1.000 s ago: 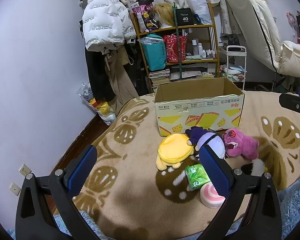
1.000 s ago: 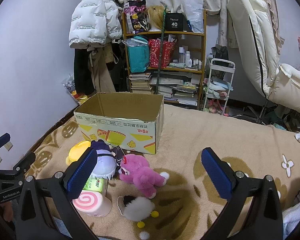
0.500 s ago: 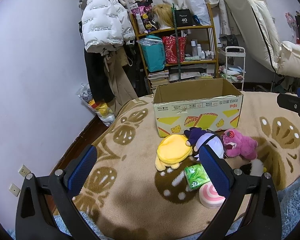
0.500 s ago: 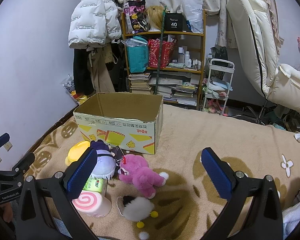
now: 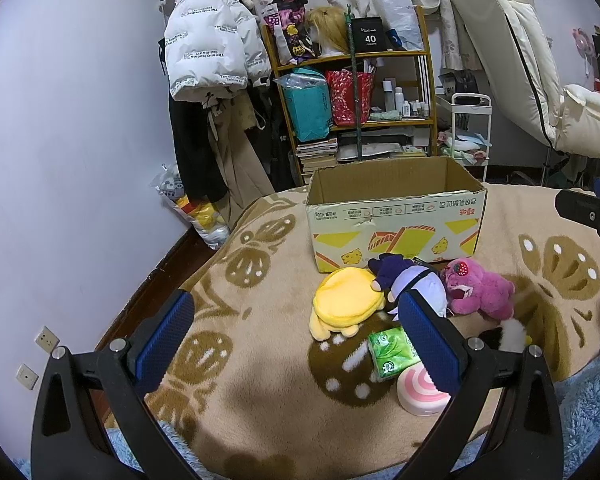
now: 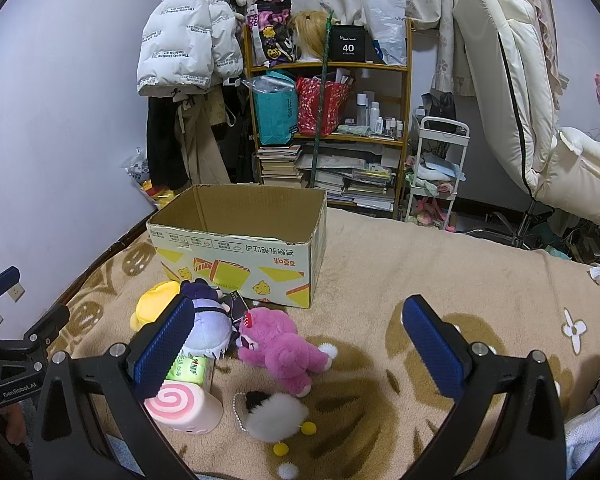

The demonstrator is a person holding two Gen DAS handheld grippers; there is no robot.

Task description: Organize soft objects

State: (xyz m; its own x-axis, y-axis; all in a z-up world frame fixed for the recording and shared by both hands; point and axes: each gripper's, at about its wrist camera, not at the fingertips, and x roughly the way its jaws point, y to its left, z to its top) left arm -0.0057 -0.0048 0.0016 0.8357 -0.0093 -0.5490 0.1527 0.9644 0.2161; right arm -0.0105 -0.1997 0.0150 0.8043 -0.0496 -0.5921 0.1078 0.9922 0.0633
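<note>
An open cardboard box (image 5: 396, 216) (image 6: 236, 256) stands on a beige patterned blanket. In front of it lie a yellow plush (image 5: 346, 302) (image 6: 152, 306), a purple and white plush (image 5: 412, 280) (image 6: 208, 324), a pink bear (image 5: 480, 288) (image 6: 280, 346), a green tissue pack (image 5: 392, 350) (image 6: 190, 368), a pink swirl roll (image 5: 420, 394) (image 6: 184, 406) and a white fluffy pompom (image 6: 276, 418). My left gripper (image 5: 296, 334) is open and empty, held above the blanket left of the toys. My right gripper (image 6: 300, 344) is open and empty above the pink bear.
A wooden shelf (image 6: 328, 120) with bags and books, hanging coats (image 5: 208, 60) and a white cart (image 6: 436, 168) stand behind the bed. A cream recliner (image 6: 540, 128) is at the right. The blanket (image 6: 460, 272) stretches right of the box.
Both grippers have drifted only slightly. The toys and box have not moved.
</note>
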